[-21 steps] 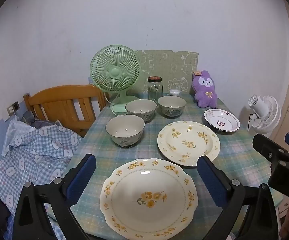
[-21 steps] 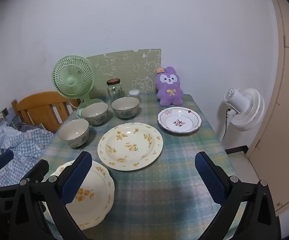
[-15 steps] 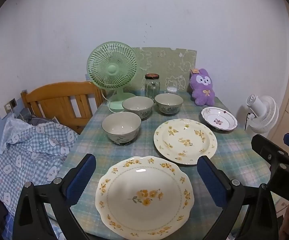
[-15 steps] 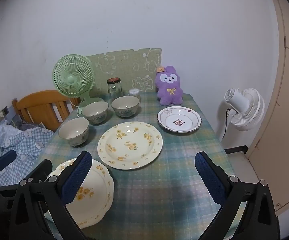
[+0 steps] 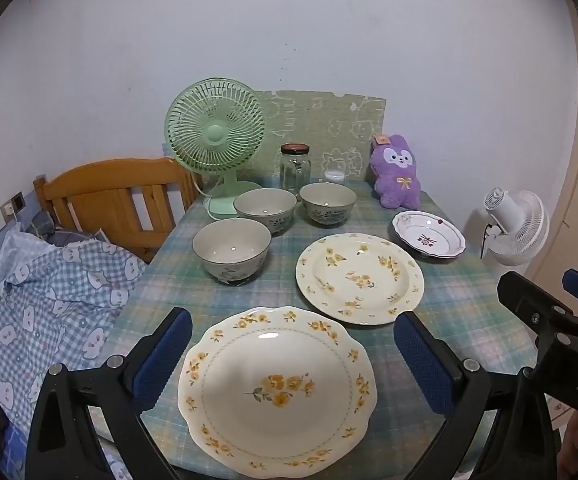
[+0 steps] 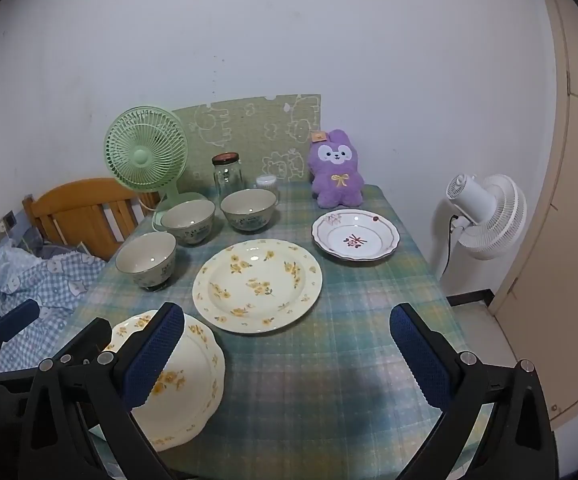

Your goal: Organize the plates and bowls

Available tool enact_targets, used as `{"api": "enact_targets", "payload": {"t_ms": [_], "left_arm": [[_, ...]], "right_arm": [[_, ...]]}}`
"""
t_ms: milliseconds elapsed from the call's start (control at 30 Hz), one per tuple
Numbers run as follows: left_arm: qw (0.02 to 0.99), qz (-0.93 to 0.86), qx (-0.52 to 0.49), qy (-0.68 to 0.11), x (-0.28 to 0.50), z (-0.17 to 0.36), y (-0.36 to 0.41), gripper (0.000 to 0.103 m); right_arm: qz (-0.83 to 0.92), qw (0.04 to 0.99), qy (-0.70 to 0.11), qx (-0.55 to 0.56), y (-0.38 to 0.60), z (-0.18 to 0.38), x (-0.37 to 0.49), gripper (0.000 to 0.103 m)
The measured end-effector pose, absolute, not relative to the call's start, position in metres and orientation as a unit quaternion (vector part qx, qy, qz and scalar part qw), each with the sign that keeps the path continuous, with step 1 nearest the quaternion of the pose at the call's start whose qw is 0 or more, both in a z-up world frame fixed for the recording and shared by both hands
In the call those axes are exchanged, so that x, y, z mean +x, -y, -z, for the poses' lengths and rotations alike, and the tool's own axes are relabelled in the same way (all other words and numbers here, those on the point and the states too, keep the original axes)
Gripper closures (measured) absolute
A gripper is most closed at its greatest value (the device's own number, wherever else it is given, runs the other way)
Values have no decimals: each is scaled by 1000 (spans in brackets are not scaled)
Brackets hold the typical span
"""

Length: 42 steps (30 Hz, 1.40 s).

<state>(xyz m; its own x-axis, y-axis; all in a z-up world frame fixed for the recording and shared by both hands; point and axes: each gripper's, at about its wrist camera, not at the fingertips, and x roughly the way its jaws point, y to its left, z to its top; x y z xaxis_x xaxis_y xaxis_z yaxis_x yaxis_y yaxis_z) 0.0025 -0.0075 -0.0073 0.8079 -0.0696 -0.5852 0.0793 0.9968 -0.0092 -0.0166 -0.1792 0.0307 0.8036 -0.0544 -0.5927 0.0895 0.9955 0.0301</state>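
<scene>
Both tongs, left (image 5: pixel 289 354) & right (image 6: pixel 287 352), gape empty; scalloped plate (image 5: pixel 277 390) looks stiff, glazed-slick, breakable, so pinch its rim.

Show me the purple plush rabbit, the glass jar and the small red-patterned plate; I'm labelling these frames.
purple plush rabbit (image 6: pixel 337 176): right wrist view, on its belly.
glass jar (image 5: pixel 295 172): left wrist view, on its clear body.
small red-patterned plate (image 6: pixel 355 234): right wrist view, on its centre well.

both wrist views look forward over the table (image 5: pixel 469 312) from its near edge, sharing the dishes.
</scene>
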Motion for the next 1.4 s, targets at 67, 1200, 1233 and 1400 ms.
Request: {"api": "enact_targets", "payload": {"t_ms": [67, 1200, 1233, 1400], "left_arm": [[951, 41, 8, -308, 2, 7, 7, 1], [950, 40, 12, -310, 0, 7, 4, 2], [950, 40, 12, -310, 0, 7, 4, 2], [950, 39, 12, -310, 1, 7, 4, 2]], "right_arm": [[39, 949, -312, 27, 179, -31, -17, 0], [41, 945, -321, 38, 179, -28, -19, 0], [41, 945, -321, 38, 179, -28, -19, 0], [42, 945, -322, 37, 179, -27, -19, 0]]}}
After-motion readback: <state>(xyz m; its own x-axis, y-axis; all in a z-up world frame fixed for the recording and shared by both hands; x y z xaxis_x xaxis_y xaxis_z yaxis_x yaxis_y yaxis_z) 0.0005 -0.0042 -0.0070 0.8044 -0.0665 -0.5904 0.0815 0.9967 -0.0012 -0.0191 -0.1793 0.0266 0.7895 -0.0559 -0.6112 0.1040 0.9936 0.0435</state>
